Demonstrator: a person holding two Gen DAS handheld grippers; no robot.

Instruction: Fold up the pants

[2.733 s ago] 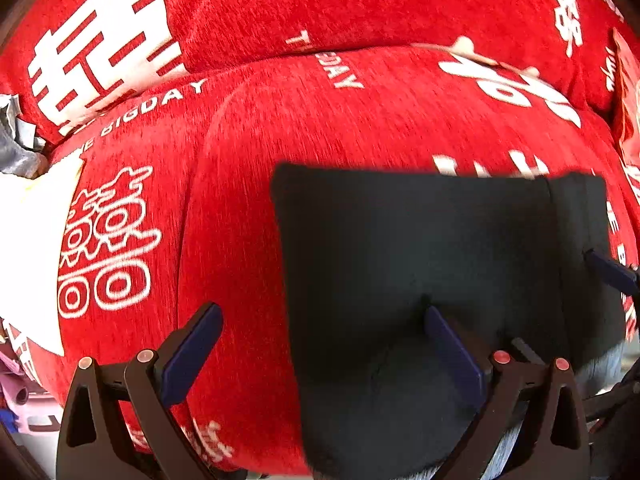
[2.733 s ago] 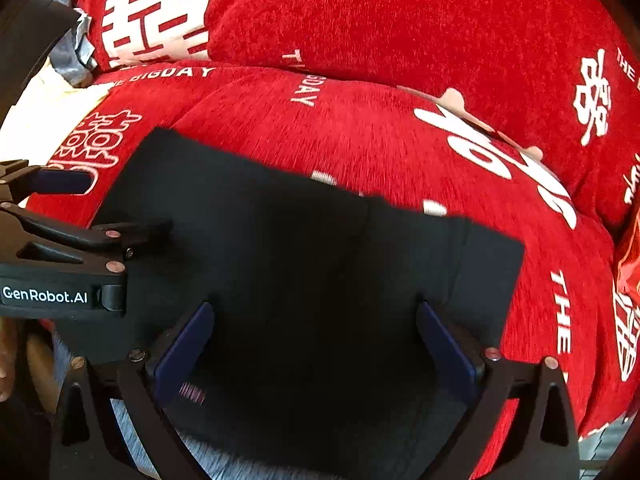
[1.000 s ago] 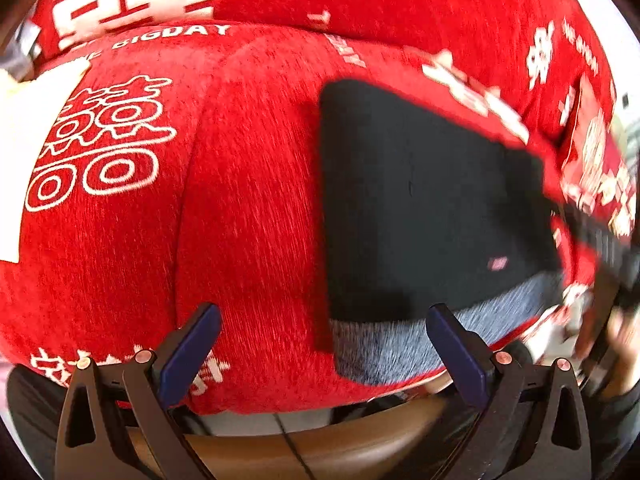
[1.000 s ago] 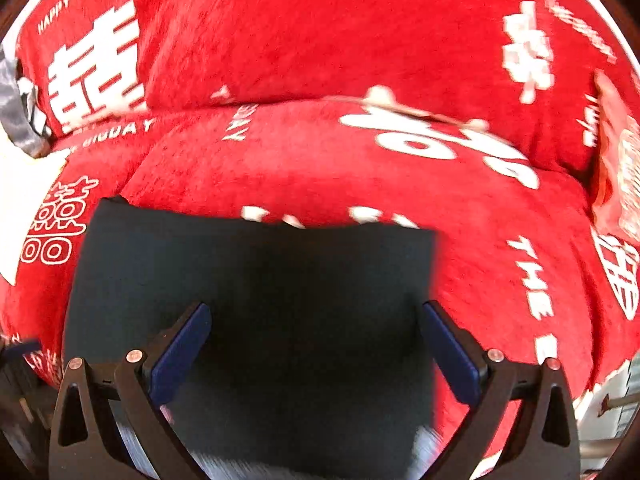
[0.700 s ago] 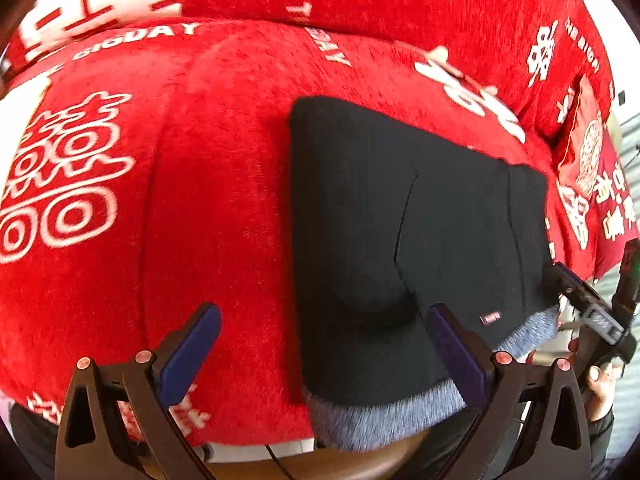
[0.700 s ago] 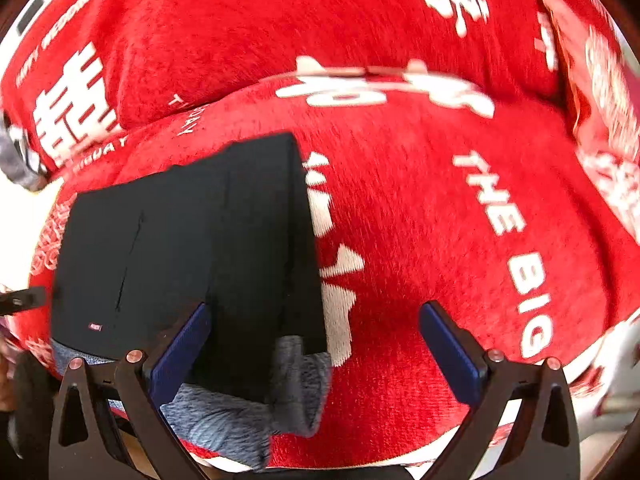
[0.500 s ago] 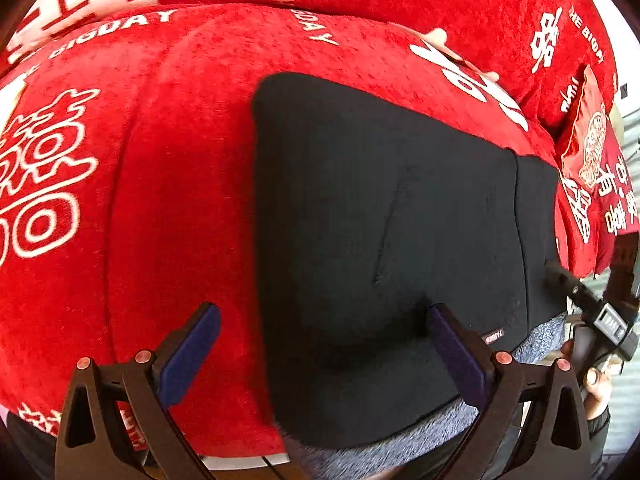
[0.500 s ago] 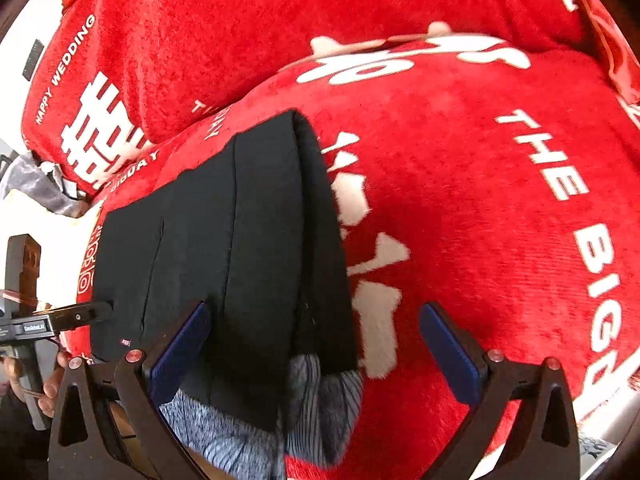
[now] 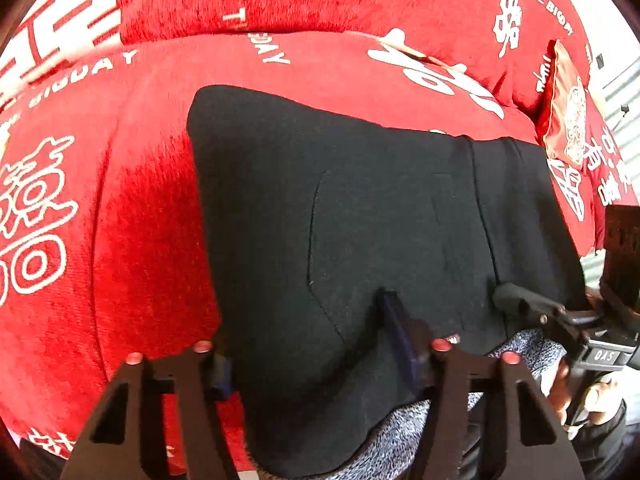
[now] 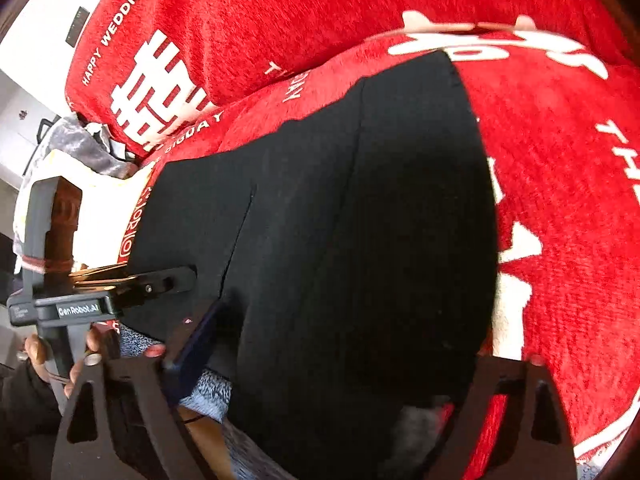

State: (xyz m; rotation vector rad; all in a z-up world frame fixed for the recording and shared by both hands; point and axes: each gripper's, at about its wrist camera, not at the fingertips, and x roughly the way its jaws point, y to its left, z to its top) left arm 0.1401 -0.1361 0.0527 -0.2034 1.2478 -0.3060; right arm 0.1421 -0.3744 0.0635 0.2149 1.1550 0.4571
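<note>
Both grippers, left (image 9: 308,344) and right (image 10: 340,344), are straddling the pants' (image 9: 380,220) near edge, half-open, gripping nothing certain; pants are running crosswise.

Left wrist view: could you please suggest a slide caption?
Left gripper straddling the near edge of folded black pants on a red printed sofa cover.

"happy wedding" – red cover (image 10: 248,12), "genrobot.ai" – left tongs (image 10: 176,280)
</note>
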